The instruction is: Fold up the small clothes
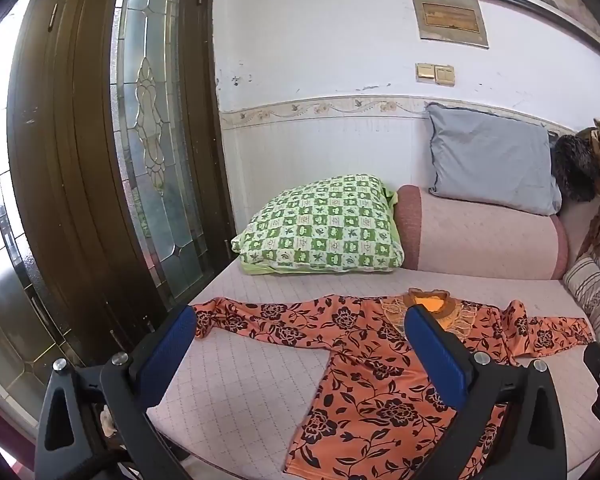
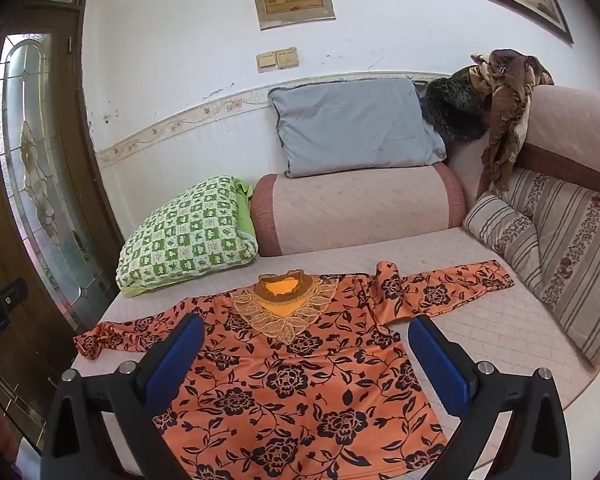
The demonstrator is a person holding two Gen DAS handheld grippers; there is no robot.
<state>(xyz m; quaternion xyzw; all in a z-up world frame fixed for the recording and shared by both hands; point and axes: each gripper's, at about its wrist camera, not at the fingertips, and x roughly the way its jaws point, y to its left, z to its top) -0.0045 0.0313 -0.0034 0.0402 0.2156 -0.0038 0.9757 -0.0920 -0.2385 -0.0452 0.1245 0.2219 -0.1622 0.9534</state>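
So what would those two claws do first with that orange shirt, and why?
Probably lower the left gripper onto the near sleeve and fold it inward. The shirt lies flat with both sleeves spread out, and both sets of jaws are open and empty.

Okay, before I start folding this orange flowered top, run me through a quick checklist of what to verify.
1. Orange top lies front up on the sofa seat: ok.
2. Both sleeves spread outward: left sleeve ok; right sleeve has a bunched fold near the shoulder, not ok.
3. Left tool open, nothing between its pads: ok.
4. Right tool open, nothing held: ok.
5. Green checked pillow clear of the top: ok.
6. Hem lying flat: cannot tell, the tools hide part of it.
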